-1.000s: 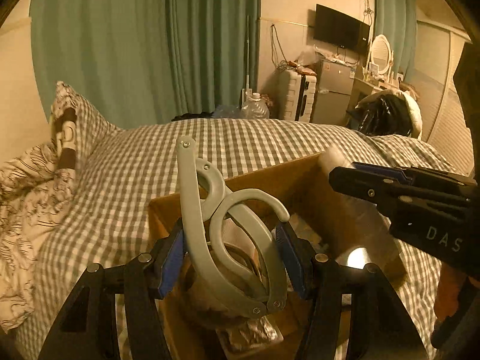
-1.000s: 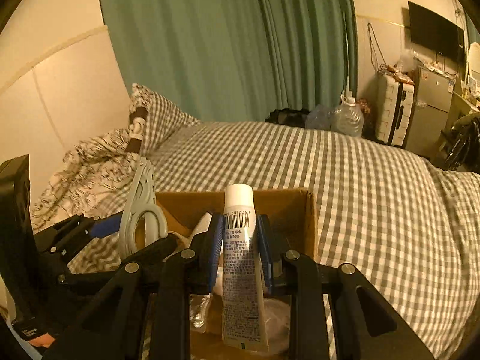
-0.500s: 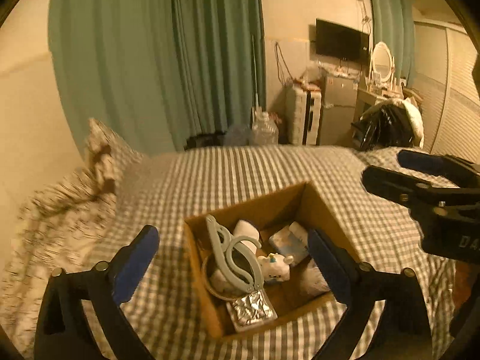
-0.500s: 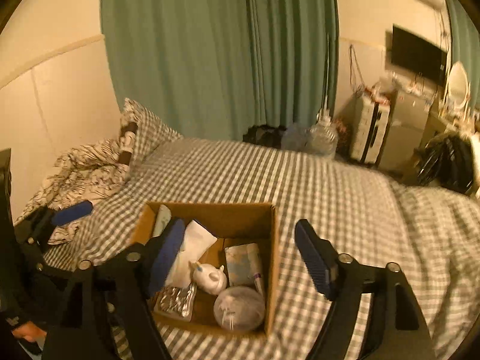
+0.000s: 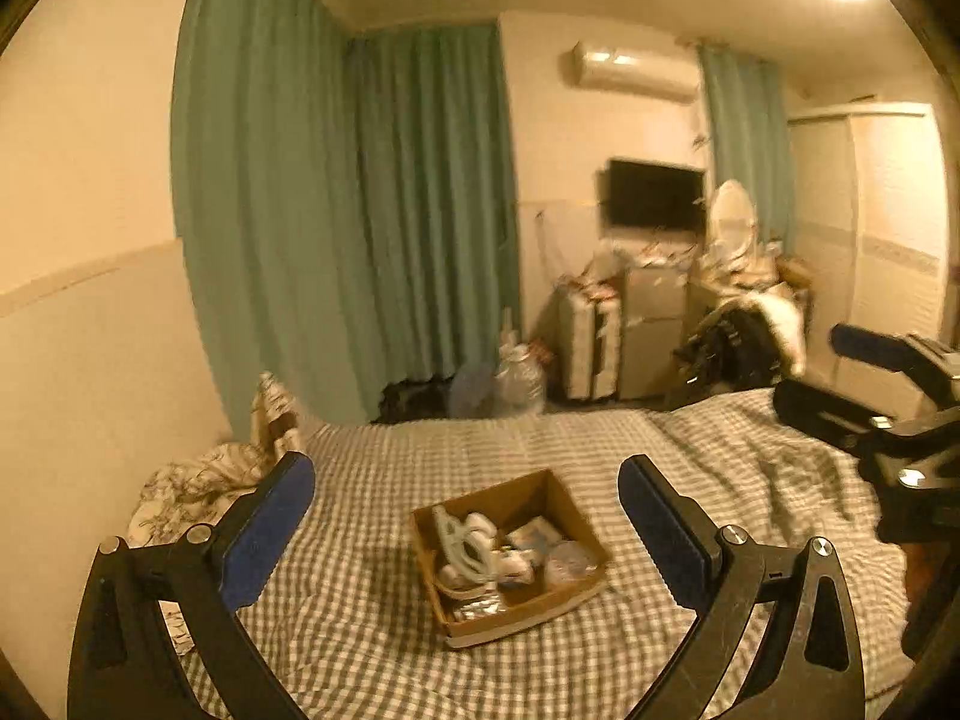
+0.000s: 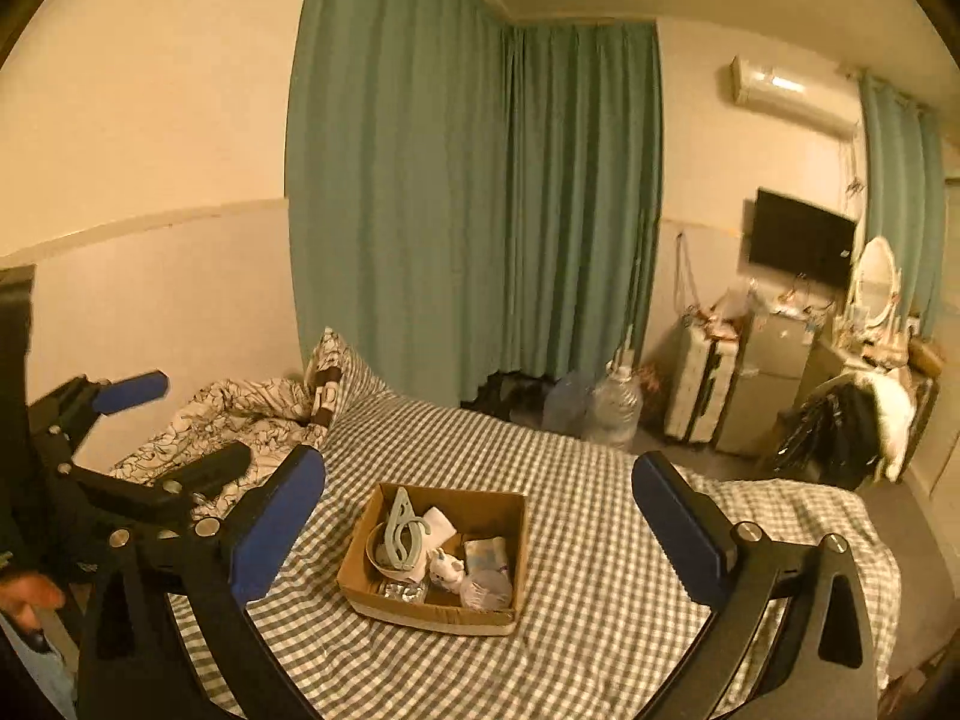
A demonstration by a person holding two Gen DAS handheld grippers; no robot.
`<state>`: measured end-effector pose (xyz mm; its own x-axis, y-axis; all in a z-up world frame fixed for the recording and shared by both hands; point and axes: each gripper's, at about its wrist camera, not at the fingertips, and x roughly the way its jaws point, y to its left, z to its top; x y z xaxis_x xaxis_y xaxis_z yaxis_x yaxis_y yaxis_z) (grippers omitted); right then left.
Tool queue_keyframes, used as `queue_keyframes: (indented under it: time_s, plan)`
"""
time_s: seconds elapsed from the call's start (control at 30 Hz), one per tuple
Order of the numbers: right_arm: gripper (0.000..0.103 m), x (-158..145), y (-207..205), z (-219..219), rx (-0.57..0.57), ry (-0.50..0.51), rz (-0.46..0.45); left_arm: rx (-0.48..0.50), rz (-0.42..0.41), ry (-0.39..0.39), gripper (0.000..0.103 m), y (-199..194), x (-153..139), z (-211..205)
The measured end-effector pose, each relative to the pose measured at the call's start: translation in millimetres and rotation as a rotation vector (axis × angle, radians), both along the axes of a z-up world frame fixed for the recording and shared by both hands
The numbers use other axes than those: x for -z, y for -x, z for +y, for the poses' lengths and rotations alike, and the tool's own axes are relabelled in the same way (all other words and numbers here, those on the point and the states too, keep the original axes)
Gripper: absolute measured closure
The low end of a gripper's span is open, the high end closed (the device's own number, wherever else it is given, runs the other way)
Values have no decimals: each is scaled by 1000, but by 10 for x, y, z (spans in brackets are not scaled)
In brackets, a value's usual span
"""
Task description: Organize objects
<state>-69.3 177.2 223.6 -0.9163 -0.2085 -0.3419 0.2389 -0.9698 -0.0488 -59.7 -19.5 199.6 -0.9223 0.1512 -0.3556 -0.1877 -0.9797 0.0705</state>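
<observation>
On the bed (image 6: pixel 600 516), the cardboard box (image 6: pixel 441 546) lies below and ahead, centred between both my grippers; left gripper (image 5: pixel 465 531) and right gripper (image 6: pixel 477 525) fingers wide, empty

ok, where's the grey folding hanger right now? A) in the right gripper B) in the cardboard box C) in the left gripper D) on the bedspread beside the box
B: the hanger lies inside the cardboard box on the bed, and both the left gripper and the right gripper are open and hold nothing.

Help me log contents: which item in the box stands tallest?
The grey-green folding hanger, propped upright in the cardboard box's left half; the other items lie lower.
</observation>
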Motion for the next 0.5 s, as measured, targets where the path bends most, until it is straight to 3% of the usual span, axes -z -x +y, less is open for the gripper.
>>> queue_keyframes:
  time_s: [0.1,0.27,0.5]
  plan:
    - [0,-21,-322,52,-11,2,27,40,15,-4,0,-254,-18,6]
    - [0,185,-659,265,37,20,60,-5,57,-35,0,-487,165,-16]
    - [0,901,-612,357,56,63,125,-119,126,-75,0,-498,905,67]
